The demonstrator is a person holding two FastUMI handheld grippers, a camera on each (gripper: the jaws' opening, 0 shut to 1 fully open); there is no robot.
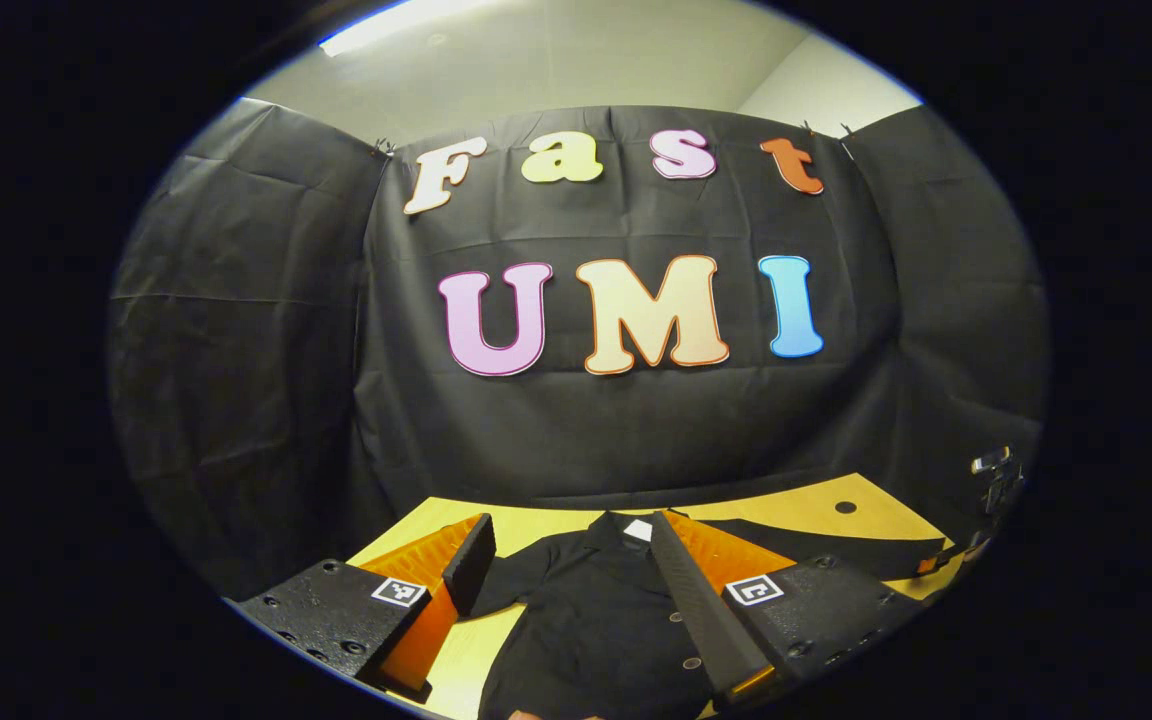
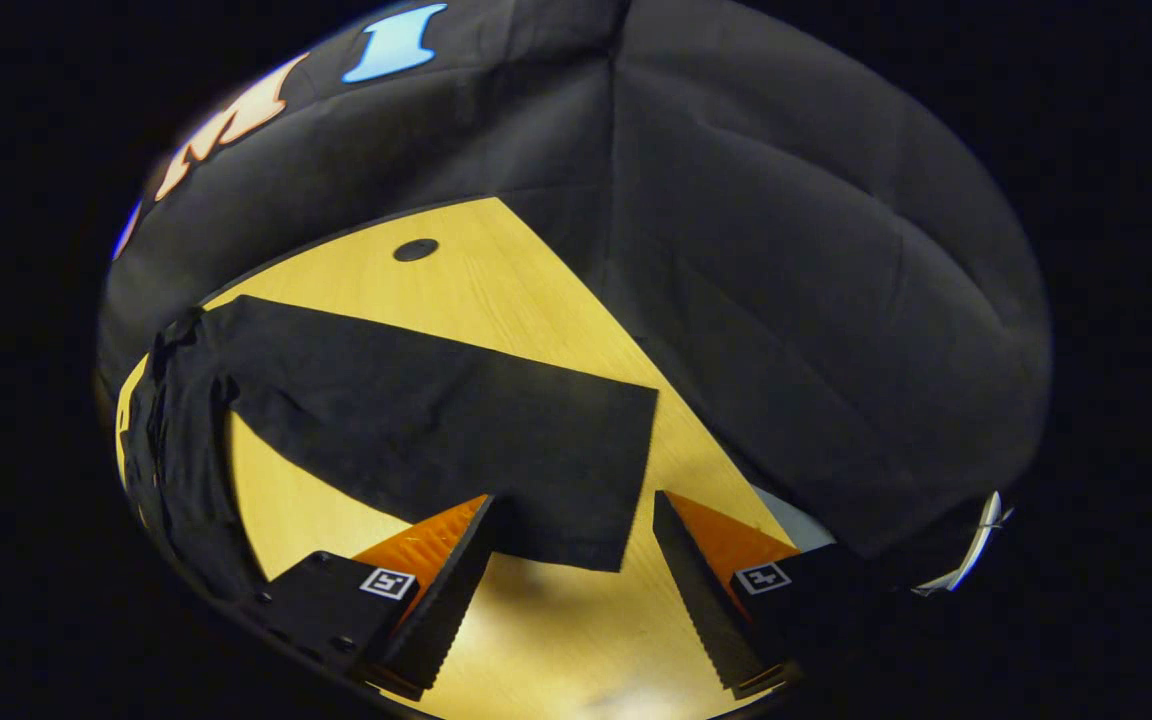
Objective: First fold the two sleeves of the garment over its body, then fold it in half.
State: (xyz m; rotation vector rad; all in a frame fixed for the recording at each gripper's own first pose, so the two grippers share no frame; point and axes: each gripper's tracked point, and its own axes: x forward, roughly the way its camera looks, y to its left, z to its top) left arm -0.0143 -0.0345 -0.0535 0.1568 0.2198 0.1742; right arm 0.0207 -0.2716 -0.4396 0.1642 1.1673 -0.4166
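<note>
The right gripper [image 2: 571,560] hovers wide open at the cuff of the spread sleeve [image 2: 436,420] — first fold not yet begun; next, pinch that cuff. The left gripper [image 1: 576,580], also spread, hangs above the collar.

You have 1 black shirt [image 1: 596,620] | 2 sleeves, 1 spread flat [image 2: 456,420] | 1 wooden table [image 2: 536,290] with 1 round hole [image 2: 415,249] | 2 grippers, left [image 1: 566,590] and right [image 2: 571,580], each wide apart

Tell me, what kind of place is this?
Probably a small recording booth: black cloth wall around a wooden table, a black shirt spread flat on it, and bare room wall above.
</note>
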